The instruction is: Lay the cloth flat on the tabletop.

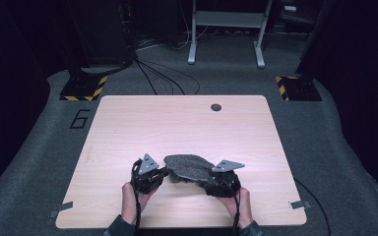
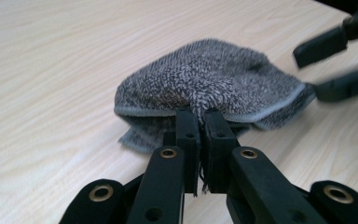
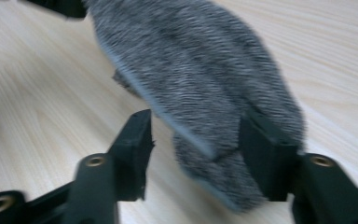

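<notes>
**Grey towel pinched on 1 side, other side not yet gripped**

The speckled grey terry towel with a pale hemmed edge [image 1: 189,167] sits bunched near the front middle of the light wooden table [image 1: 142,123], between the 2 grippers; the left gripper [image 2: 199,122] has its jaws clamped tight on the towel's hem, lifting that edge so the cloth tents off the wood; the right gripper [image 3: 193,140] stands with jaws apart, cloth lying between them but not pressed. By my reading, 1 grasp is done; the second grasp and whatever folding or spreading follows remain.
</notes>
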The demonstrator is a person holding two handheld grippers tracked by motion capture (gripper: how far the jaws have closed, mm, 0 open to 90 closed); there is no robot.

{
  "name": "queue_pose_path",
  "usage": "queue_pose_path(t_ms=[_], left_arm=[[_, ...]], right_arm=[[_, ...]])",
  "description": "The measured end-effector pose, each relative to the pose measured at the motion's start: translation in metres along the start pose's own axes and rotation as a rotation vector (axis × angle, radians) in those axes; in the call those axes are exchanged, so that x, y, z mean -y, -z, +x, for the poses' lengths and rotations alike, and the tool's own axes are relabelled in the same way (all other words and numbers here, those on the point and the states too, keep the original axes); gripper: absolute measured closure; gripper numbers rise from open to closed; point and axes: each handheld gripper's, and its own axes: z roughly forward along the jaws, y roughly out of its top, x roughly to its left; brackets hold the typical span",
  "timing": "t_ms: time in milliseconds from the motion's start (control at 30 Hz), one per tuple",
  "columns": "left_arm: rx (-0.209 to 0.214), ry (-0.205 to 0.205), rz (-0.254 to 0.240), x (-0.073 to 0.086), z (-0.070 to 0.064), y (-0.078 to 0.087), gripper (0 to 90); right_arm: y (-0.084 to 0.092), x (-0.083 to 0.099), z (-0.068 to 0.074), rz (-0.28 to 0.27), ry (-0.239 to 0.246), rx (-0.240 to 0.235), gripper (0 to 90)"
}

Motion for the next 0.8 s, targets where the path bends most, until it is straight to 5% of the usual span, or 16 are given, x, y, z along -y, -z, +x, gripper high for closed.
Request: queue_pose_path(t_ms=[133, 300, 467, 633, 800], left_arm=[[0.011, -0.016, -0.021, -0.012, -0.004, 0.003, 86.8], [0.019, -0.019, -0.065, -0.023, -0.002, 0.011, 86.8], [0.023, -0.025, -0.087, -0.031, 0.000, 0.016, 86.9], [0.029, -0.029, -0.091, -0.032, 0.003, 0.020, 86.9], [0.036, -0.029, -0.087, -0.032, 0.005, 0.020, 86.9]], right_arm=[[-0.016, -0.004, 0.017, 0.054, 0.049, 0.086, 47.4], [-0.019, -0.014, 0.012, 0.041, 0.043, 0.186, 49.8], [-0.023, -0.019, 0.006, 0.036, 0.034, 0.201, 56.3], [-0.022, -0.014, -0.022, 0.026, -0.030, 0.221, 64.5], [-0.011, -0.017, -0.039, -0.022, -0.065, 0.183, 72.4]])
